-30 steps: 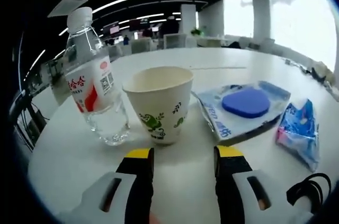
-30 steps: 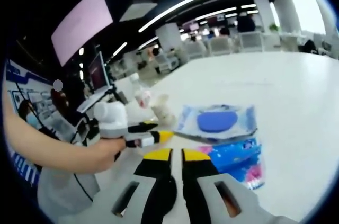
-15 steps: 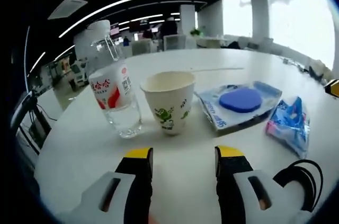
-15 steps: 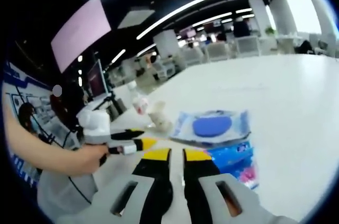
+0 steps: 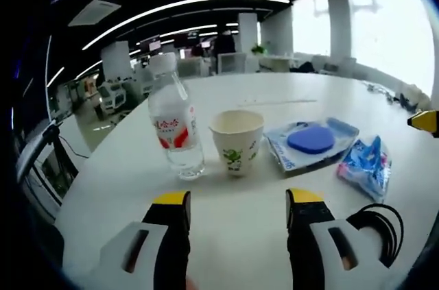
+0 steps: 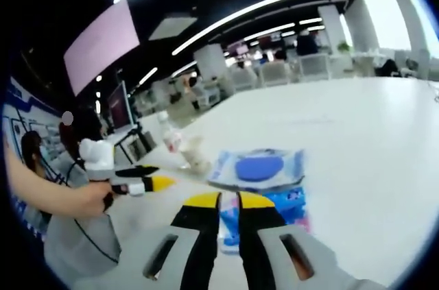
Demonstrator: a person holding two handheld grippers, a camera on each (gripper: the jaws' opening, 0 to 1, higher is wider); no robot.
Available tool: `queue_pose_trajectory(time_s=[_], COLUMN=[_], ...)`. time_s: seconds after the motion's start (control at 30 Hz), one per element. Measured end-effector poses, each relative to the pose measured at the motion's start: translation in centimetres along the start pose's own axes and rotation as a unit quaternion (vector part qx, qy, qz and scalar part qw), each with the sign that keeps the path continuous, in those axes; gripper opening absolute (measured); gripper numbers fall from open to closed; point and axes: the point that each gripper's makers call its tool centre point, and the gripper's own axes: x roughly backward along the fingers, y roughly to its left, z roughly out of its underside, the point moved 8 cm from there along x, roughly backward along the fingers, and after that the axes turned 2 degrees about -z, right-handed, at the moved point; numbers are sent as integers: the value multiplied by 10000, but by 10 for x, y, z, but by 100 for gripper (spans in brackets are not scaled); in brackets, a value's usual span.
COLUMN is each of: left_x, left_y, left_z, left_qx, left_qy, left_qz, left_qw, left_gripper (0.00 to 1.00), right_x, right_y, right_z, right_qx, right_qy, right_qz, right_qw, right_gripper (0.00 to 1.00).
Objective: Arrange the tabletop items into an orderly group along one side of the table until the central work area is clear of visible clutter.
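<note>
A clear water bottle (image 5: 175, 129) with a red label stands upright on the white round table (image 5: 137, 187). Right beside it is a paper cup (image 5: 236, 141) with green print. Further right lie a wet-wipes pack (image 5: 312, 141) with a blue lid and a blue-pink packet (image 5: 363, 165). My left gripper (image 5: 238, 202) is open and empty, some way short of the cup. In the right gripper view, the bottle (image 6: 169, 139), cup (image 6: 196, 158), wipes pack (image 6: 257, 167) and packet (image 6: 291, 209) lie ahead. My right gripper (image 6: 228, 201) is shut, just short of the packet. The left gripper (image 6: 152, 177) sits at left in a hand.
A black cable loop (image 5: 379, 225) hangs by my left gripper's right jaw. The right gripper's yellow tip (image 5: 426, 122) pokes in at the far right. The table edge (image 5: 89, 166) curves off at left. Office desks, chairs and a monitor (image 6: 125, 101) stand beyond the table.
The left gripper has pulled back from the bottle and cup, which now look smaller and farther off. In the right gripper view it has drifted left, away from the items.
</note>
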Motion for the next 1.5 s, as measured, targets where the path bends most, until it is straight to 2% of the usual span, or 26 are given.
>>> queue_pose_trajectory(time_s=[0.37,0.7,0.9,1.0,1.33,1.5], left_x=[19,35,46,47,53,48], left_y=[2,-5,-17,-22,-45,-70], left_z=[-5,-4,-2,-4,-13,-11], left_qx=[301,455,514,410,434,305], left_qy=[-24,133,200,202,120,248], left_qz=[99,240,275,282,373,541], left_qw=[9995,9986,9981,9986,9983,9978], left_gripper=[73,89,91,91,91,89], right_x=[8,18,24,27,27,28], right_y=[-6,-13,-23,-30,-47,-50], right_z=[0,8,9,10,6,0], right_qx=[-144,-218,-320,-317,-238,-180], right_qy=[-76,-25,-3,30,69,6], right_qz=[-33,-69,-92,-131,-334,-432], right_qw=[9999,9997,9994,9994,9991,9989], right_gripper=[15,34,39,39,38,38])
